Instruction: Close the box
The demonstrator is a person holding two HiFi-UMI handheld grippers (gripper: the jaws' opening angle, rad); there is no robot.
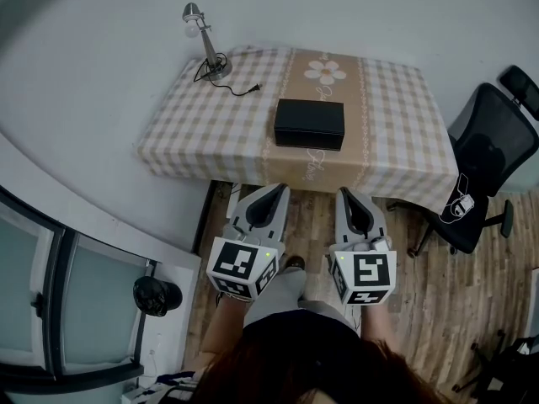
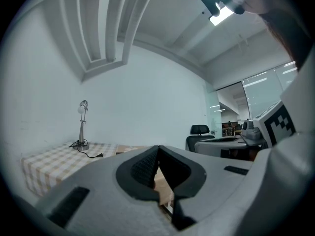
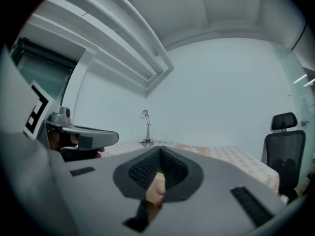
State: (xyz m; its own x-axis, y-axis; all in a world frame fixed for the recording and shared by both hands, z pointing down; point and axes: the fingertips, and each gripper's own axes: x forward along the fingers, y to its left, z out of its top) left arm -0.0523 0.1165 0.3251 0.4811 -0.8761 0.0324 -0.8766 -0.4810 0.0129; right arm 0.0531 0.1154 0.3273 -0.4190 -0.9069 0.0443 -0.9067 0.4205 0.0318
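A black rectangular box (image 1: pixel 309 124) lies on the checked tablecloth of the table (image 1: pixel 202 137), near its front edge, with its lid down flat. My left gripper (image 1: pixel 280 188) and right gripper (image 1: pixel 345 192) are held side by side over the wooden floor, short of the table's front edge and well apart from the box. Both point toward the table. The left gripper (image 2: pixel 157 148) has its jaws meeting at the tips with nothing held. The right gripper (image 3: pixel 160 149) looks the same. Both gripper views have the box hidden behind the jaws.
A silver desk lamp (image 1: pixel 205 45) with a black cord (image 1: pixel 240 88) stands at the table's back left corner. A black office chair (image 1: pixel 488 154) is at the table's right. Glass panels (image 1: pixel 50 293) and a round black object (image 1: pixel 156 295) are at left.
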